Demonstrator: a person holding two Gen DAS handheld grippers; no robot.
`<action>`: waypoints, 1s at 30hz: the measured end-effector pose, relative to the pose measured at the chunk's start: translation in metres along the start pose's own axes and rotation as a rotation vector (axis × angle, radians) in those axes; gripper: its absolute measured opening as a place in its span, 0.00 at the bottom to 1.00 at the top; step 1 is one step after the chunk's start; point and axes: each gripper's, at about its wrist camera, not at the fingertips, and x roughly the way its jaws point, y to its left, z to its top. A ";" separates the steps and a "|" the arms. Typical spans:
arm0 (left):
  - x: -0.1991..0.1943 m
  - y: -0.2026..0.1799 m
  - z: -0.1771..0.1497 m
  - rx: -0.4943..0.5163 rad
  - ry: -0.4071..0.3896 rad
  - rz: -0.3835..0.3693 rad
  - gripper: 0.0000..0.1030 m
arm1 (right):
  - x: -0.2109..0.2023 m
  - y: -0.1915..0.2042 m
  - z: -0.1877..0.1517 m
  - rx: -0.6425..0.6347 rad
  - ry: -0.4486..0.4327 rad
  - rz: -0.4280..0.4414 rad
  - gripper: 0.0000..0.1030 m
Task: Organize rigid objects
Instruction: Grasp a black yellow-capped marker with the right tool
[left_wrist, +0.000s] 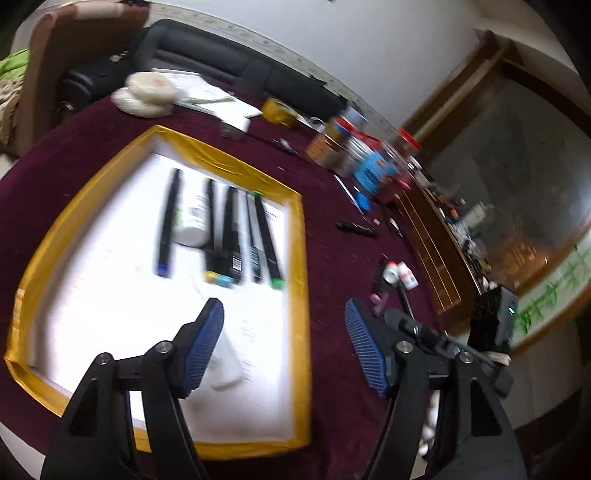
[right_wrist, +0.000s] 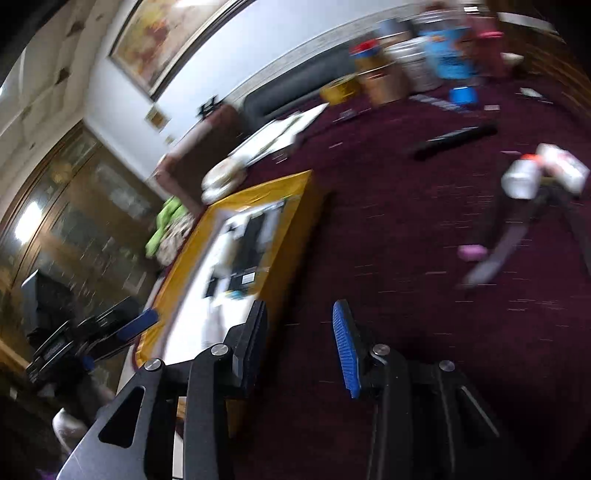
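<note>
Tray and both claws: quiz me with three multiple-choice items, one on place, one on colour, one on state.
1. Where do the dark pens lie?
A. in the tray
B. on the bare cloth
C. on the sofa

2. What colour is the tray's rim?
A. green
B. yellow
C. red

3. What is the left claw holding?
A. a pen
B. a white bottle
C. nothing

Answers:
1 A, they lie side by side on the tray's white floor.
2 B, a yellow border frames the white inside.
3 C, its blue pads stand apart with only tray and purple cloth behind them.
</note>
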 end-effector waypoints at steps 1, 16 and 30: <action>0.003 -0.009 -0.004 0.017 0.014 -0.013 0.69 | -0.010 -0.019 0.002 0.027 -0.016 -0.037 0.33; 0.048 -0.084 -0.043 0.191 0.190 -0.055 0.69 | -0.064 -0.137 0.041 0.096 -0.108 -0.446 0.33; 0.098 -0.143 -0.050 0.365 0.250 -0.110 0.69 | -0.033 -0.163 0.050 0.109 -0.154 -0.491 0.13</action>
